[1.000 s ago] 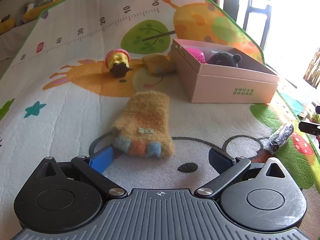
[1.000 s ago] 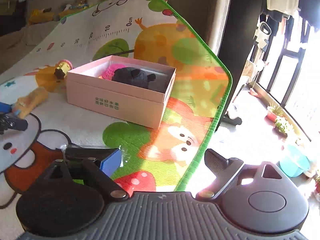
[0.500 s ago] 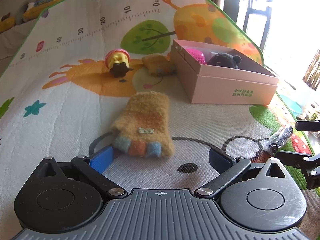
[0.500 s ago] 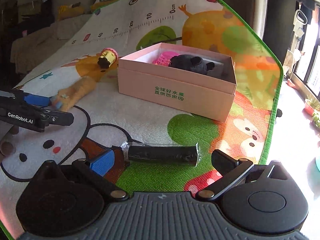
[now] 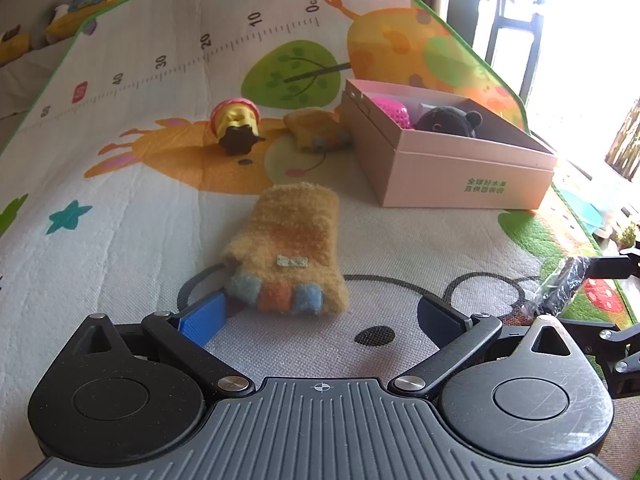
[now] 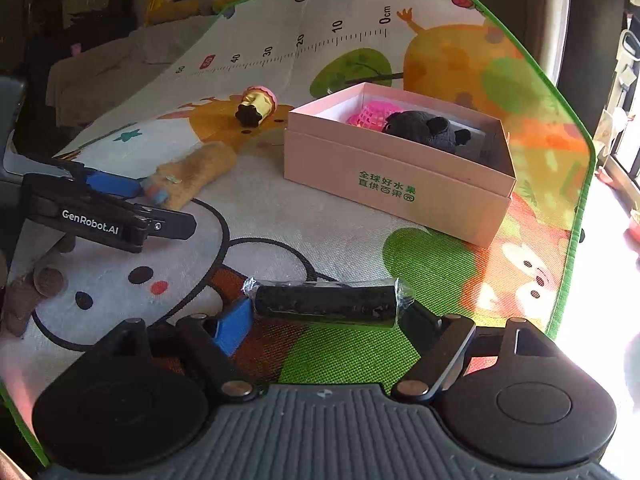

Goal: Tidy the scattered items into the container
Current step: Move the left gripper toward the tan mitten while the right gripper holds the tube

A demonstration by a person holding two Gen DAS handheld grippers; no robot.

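Observation:
A fuzzy tan glove (image 5: 284, 248) with coloured fingertips lies on the play mat just ahead of my left gripper (image 5: 320, 316), which is open and empty. The pink box (image 5: 460, 164) holds a pink mesh ball (image 5: 390, 112) and a black plush (image 5: 448, 122). A plastic-wrapped black roll (image 6: 324, 306) lies crosswise between the fingers of my right gripper (image 6: 326, 322), which is open around it. In the left wrist view the same roll (image 5: 560, 292) sits inside the right gripper (image 5: 574, 295). In the right wrist view the left gripper (image 6: 152, 204) is by the glove (image 6: 192, 172).
A yellow and pink toy (image 5: 236, 124) and a second tan glove (image 5: 316, 130) lie left of the box. A brown plush piece (image 6: 24, 300) lies at the mat's near left. The mat's green edge (image 6: 576, 208) runs close behind the box, with bare floor beyond.
My right gripper has swung left and closed in on the black roll until the roll sits between its fingers. The left gripper and the glove have stayed put.

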